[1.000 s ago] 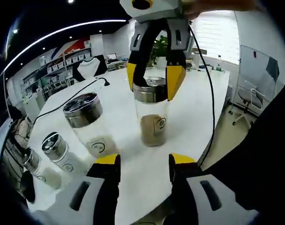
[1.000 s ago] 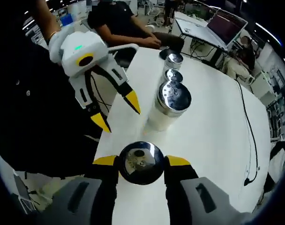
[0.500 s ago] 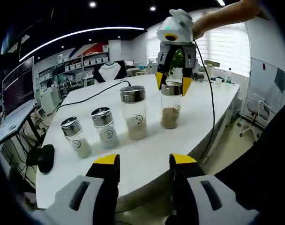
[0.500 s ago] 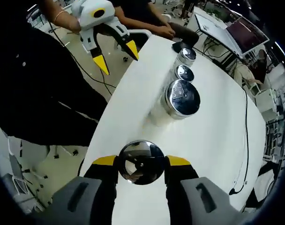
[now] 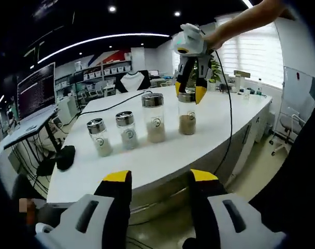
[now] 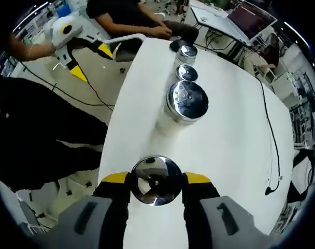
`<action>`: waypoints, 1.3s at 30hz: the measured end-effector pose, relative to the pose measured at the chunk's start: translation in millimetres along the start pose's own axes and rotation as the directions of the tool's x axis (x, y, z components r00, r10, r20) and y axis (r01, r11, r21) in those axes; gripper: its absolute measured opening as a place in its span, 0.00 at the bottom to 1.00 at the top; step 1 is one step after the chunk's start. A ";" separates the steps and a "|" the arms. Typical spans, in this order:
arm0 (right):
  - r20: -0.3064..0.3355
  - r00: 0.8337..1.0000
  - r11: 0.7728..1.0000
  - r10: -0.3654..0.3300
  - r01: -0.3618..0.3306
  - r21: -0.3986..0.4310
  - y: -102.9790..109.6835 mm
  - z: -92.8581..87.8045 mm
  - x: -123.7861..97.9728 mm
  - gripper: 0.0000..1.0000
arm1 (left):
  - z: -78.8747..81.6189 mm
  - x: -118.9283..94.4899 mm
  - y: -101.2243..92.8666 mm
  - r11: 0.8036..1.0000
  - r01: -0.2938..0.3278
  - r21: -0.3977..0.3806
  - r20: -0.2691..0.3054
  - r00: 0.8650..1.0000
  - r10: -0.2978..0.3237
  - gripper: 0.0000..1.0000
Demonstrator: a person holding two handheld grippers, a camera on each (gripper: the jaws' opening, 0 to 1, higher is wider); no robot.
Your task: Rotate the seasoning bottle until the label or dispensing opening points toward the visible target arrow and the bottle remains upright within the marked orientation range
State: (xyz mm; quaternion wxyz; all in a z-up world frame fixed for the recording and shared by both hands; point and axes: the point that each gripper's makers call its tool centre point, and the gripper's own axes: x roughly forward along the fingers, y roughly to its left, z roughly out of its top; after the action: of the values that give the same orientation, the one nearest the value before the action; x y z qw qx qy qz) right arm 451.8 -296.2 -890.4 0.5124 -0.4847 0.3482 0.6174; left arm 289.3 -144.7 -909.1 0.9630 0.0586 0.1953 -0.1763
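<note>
White tabletop [image 5: 162, 155] now lies well ahead of the left tool [image 5: 157, 179], which has drawn back since a second ago, when the bottles stood close before its tips; its jaws stand wide apart with nothing between them. In the right gripper view the left tool [image 6: 92, 59] shows small and far off beyond the tabletop's [image 6: 235, 129] near edge, where it earlier hung close beside the row. The right tool [image 6: 156, 179] stays clamped from above on the steel cap of the bottle [image 6: 156, 180], one yellow tip on each side of the lid, as in both earlier frames. In the left gripper view that bottle [image 5: 187, 116] stands upright at the far right end of a row of four, its long axis vertical, brown seasoning in its lower part, a round label facing the left tool; the right tool [image 5: 187, 92] comes down on its cap. Beside it stand a tall jar [image 5: 154, 118] and two shorter shakers [image 5: 126, 129] [image 5: 99, 136], all upright and apart. Which way the dispensing holes point cannot be told.
</note>
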 end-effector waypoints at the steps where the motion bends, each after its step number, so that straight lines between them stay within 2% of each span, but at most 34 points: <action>1: 0.017 1.000 0.998 -0.002 0.001 0.070 -1.7 1.7 1.5 0.38 | -2.8 -5.4 4.4 0.999 -0.028 -0.030 0.004 1.000 0.028 0.46; 2: 0.025 1.000 0.994 -0.010 0.007 0.114 -15.9 0.8 4.3 0.38 | -7.9 -10.2 7.4 0.997 -0.054 -0.061 -0.013 0.998 0.053 0.46; 3: 0.036 0.999 0.992 -0.012 0.007 0.128 -20.4 2.6 5.0 0.38 | -11.6 -14.0 11.2 0.994 -0.078 -0.081 -0.018 0.997 0.077 0.47; 5: 0.038 0.999 0.997 -0.011 0.008 0.076 -19.2 4.7 4.6 0.38 | -13.8 -21.4 13.1 0.992 -0.080 -0.095 0.018 0.996 0.082 0.47; 12: -0.001 1.000 0.998 -0.008 0.008 -0.067 -16.8 3.1 6.9 0.39 | -26.5 -38.0 11.8 0.990 -0.110 -0.083 0.011 0.994 0.111 0.49; 21: -0.032 0.999 0.997 -0.016 0.013 -0.074 -19.5 -1.1 11.7 0.39 | -35.6 -66.8 5.8 0.988 -0.130 -0.078 0.011 0.991 0.131 0.56; 30: -0.056 0.998 0.996 -0.013 0.008 -0.086 -16.5 -1.9 17.3 0.41 | -32.9 -80.4 -5.7 0.988 -0.129 -0.087 0.044 0.990 0.133 0.76; 39: -0.060 0.998 0.995 -0.022 0.016 -0.097 -21.0 -2.2 20.0 0.41 | -28.3 -90.1 3.0 0.983 -0.164 -0.084 0.051 0.984 0.169 0.79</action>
State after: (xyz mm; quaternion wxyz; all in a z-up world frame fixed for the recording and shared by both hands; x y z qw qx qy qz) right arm 472.7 -287.4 -908.8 0.4834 -0.5309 0.3290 0.6134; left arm 202.6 -108.3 -899.2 0.9812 0.0314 0.1686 -0.0887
